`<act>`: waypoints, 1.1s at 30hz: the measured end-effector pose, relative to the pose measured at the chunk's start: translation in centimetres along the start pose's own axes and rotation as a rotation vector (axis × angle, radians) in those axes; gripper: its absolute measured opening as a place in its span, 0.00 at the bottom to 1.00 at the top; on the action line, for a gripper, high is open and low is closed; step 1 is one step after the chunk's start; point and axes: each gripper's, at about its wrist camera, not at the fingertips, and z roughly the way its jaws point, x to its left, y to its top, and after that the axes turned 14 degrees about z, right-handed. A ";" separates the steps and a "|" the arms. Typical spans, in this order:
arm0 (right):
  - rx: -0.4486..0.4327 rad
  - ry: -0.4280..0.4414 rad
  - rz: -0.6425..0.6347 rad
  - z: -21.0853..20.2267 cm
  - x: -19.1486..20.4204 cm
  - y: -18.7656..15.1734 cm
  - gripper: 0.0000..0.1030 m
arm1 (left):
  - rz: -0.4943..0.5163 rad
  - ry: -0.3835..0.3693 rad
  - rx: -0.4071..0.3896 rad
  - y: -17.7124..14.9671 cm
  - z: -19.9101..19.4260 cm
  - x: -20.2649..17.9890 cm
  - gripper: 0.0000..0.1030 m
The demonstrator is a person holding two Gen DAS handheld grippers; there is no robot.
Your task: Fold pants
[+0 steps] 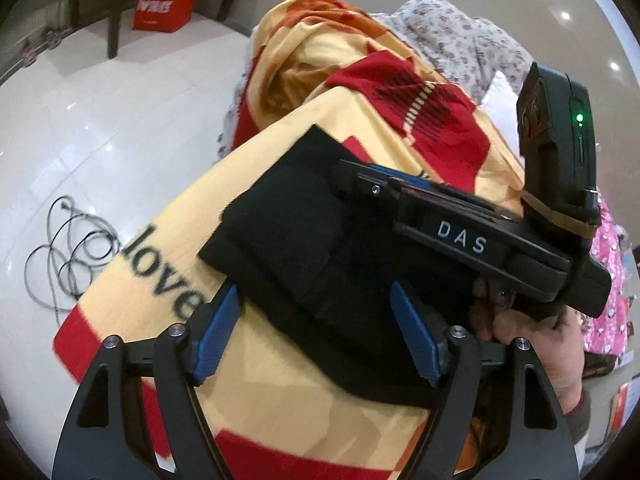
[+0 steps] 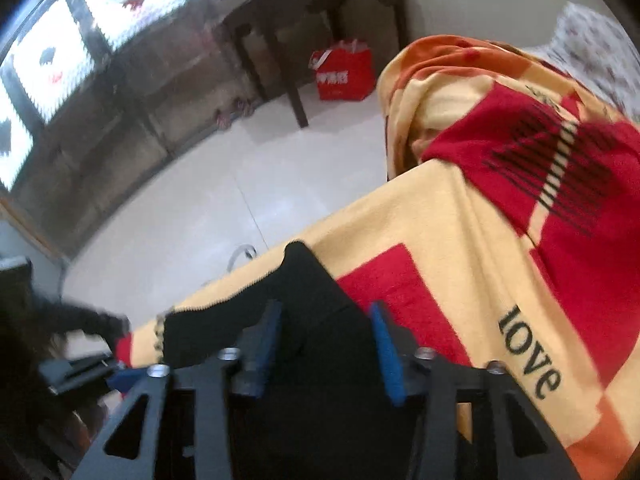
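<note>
The black pants lie folded into a compact stack on a yellow and red blanket printed with "love". My left gripper is open, its blue pads either side of the stack's near edge. The right gripper's body, marked DAS, lies across the pants from the right, held by a hand. In the right wrist view the pants fill the gap between the blue pads of my right gripper, which stands open over them.
The blanket covers a bed; its edge drops to a white tiled floor. A cable coil lies on the floor. A red bag sits by a dark table leg. Floral bedding and pink cloth lie behind.
</note>
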 end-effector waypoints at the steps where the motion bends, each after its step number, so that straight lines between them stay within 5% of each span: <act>1: -0.015 0.023 0.024 -0.5 -0.3 -0.1 0.23 | 0.000 0.001 0.002 0.2 0.1 0.0 0.35; 2: -0.027 0.043 0.038 -1.0 -0.4 -0.2 0.20 | 0.005 0.004 0.005 0.4 0.0 -0.1 0.24; 4: -0.069 0.077 0.054 -2.7 -0.3 -0.4 0.16 | 0.027 -0.021 -0.029 1.0 -1.0 -0.7 0.21; 13: -0.325 0.130 0.108 -16.7 -1.7 -3.7 0.14 | 0.307 -0.089 -0.203 1.6 -7.2 -10.3 0.18; 21: -0.479 -0.010 0.281 -26.8 -7.8 -11.9 0.09 | 0.572 -0.180 -0.105 -3.5 -3.2 -20.7 0.18; 25: -0.468 -0.158 0.483 -28.1 -12.9 -17.3 0.17 | 0.679 -0.191 0.004 -6.2 0.9 -23.6 0.18; 26: -0.468 -0.162 0.524 -28.2 -13.8 -18.3 0.26 | 0.693 -0.187 0.026 -6.7 1.4 -23.9 0.20; 28: -0.486 -0.111 0.613 -28.4 -15.6 -20.3 0.45 | 0.710 -0.233 0.047 -6.9 1.1 -24.2 0.21; 31: -0.538 0.004 0.698 -29.0 -16.3 -21.8 0.47 | 0.735 -0.308 0.044 -6.5 -1.0 -23.8 0.31; 33: -0.560 0.062 0.697 -29.3 -15.8 -21.9 0.50 | 0.756 -0.281 0.008 -6.1 -2.7 -23.2 0.34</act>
